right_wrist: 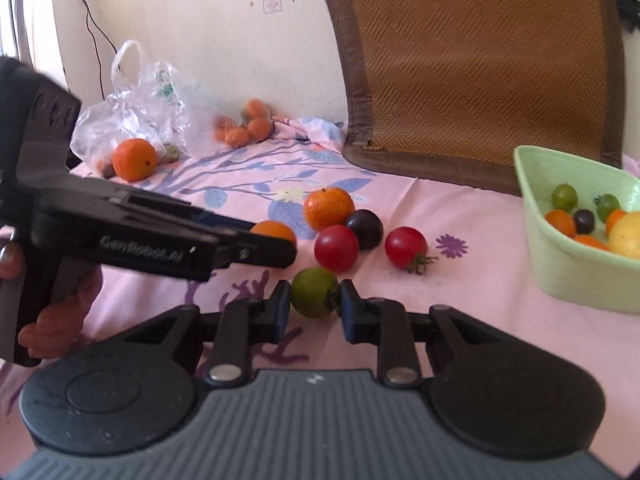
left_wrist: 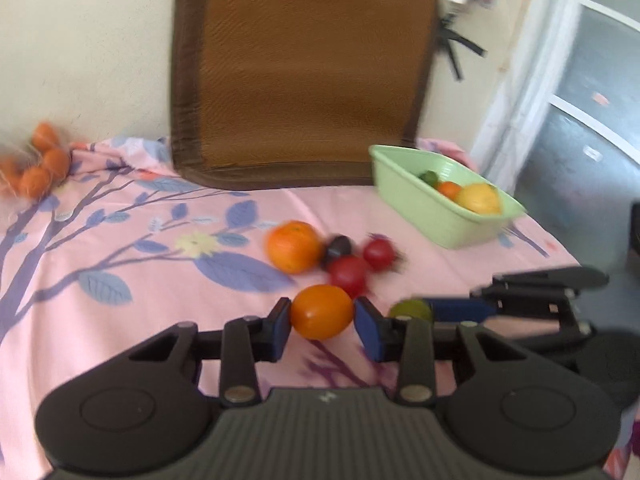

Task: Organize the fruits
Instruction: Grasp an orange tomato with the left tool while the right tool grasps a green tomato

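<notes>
My left gripper [left_wrist: 322, 314] is shut on an orange tomato [left_wrist: 322, 311] just above the pink cloth. My right gripper [right_wrist: 315, 299] is shut on a green tomato [right_wrist: 314, 297], which also shows in the left wrist view [left_wrist: 410, 309]. Beyond them lie a mandarin [right_wrist: 329, 208], a dark tomato [right_wrist: 365, 228] and two red tomatoes [right_wrist: 336, 248] [right_wrist: 406, 246]. The green bin [right_wrist: 568, 264] at the right holds several small fruits and a lemon [right_wrist: 628, 234]. The left gripper's body [right_wrist: 160, 232] crosses the right wrist view.
A brown woven mat [right_wrist: 480, 56] leans on the wall behind the table. A clear plastic bag [right_wrist: 148, 108], an orange [right_wrist: 134, 159] and several mandarins [right_wrist: 244, 126] sit at the back left. The table edge [left_wrist: 576, 256] drops off at the right.
</notes>
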### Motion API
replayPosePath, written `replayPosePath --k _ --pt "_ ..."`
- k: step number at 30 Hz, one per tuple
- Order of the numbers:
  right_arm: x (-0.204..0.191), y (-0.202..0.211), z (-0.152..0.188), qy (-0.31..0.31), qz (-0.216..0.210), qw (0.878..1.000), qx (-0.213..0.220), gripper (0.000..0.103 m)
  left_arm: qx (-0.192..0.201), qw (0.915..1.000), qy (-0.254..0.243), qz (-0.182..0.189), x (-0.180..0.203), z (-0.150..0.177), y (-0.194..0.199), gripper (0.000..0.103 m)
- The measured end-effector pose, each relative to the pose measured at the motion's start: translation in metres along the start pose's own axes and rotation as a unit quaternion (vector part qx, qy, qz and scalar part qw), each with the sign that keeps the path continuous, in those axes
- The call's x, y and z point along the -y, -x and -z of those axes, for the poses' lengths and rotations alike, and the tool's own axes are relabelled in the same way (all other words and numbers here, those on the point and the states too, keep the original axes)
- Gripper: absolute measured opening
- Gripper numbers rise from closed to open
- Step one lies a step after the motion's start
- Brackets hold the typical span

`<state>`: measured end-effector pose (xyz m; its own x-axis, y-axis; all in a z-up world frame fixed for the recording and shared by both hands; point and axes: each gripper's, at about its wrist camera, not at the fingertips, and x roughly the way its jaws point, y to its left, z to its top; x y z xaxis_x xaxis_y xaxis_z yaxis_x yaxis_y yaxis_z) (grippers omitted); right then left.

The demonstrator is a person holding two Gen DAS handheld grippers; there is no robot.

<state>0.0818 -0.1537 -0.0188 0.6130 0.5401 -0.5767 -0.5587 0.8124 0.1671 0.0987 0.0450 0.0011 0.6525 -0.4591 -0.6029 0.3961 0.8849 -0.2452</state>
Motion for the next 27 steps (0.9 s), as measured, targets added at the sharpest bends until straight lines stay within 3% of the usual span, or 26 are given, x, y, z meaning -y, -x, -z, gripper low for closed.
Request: replayPosePath --k 7,14,21,23,27 --pt "0.023 0.079 0.053 -0.025 0.075 0.996 0.033 0.029 0.01 0.9983 -0.047 0.032 0.088 0.035 0.021 0.035" --pt "0.04 0.135 0.103 -0.046 0.126 0.99 0.044 0.029 0.005 0.9927 -0.118 0.025 0.162 0.059 0.013 0.035" --pt "0.042 0.14 0.119 -0.036 0.138 0.988 0.059 0.031 -0.004 0.9906 -0.137 0.001 0.184 0.074 0.006 0.037" --pt "0.042 0.144 0.123 -0.032 0.137 0.988 0.064 0.032 0.005 0.9903 -0.139 -0.009 0.186 0.074 0.012 0.045" --pt "0.042 0.15 0.127 -0.031 0.139 0.987 0.071 0.035 0.012 0.9885 -0.149 -0.021 0.19 0.071 0.015 0.048"
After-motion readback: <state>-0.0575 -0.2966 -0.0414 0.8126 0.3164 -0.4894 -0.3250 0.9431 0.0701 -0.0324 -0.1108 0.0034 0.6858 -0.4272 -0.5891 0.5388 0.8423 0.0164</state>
